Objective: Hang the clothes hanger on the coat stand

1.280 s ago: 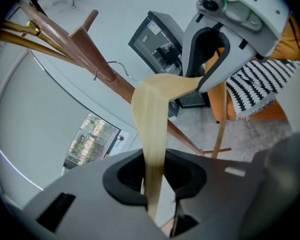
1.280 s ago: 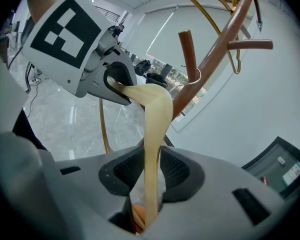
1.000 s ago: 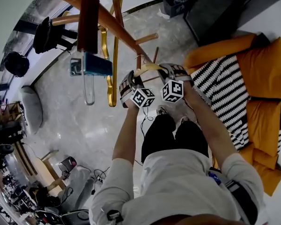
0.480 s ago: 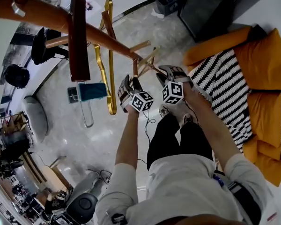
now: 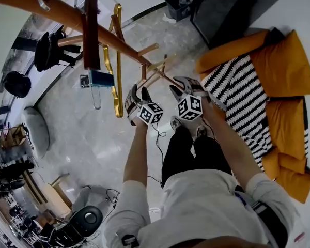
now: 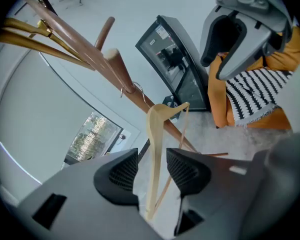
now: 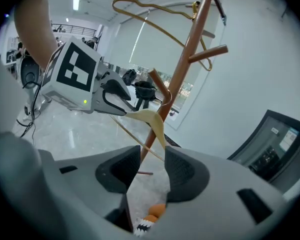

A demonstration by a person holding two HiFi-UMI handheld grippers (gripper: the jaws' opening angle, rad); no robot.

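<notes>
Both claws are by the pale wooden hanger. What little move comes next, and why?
Probably draw both claws back. The left claw and right claw have just been opening, the hanger stands between their parted jaws, and it seems to hang from the coat stand.

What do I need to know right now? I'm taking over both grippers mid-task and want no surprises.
Left gripper: open, jaws have just been opening; the pale wooden hanger runs between the pads, not gripped.
Right gripper: open, jaws have just been opening; one arm of the hanger passes loosely between its pads.
Hanger: its hook appears to rest on the coat stand, by a peg.
Done: hanger seemingly hung and let go.
Left: draw both grippers clear without snagging it, then check that it hangs.
</notes>
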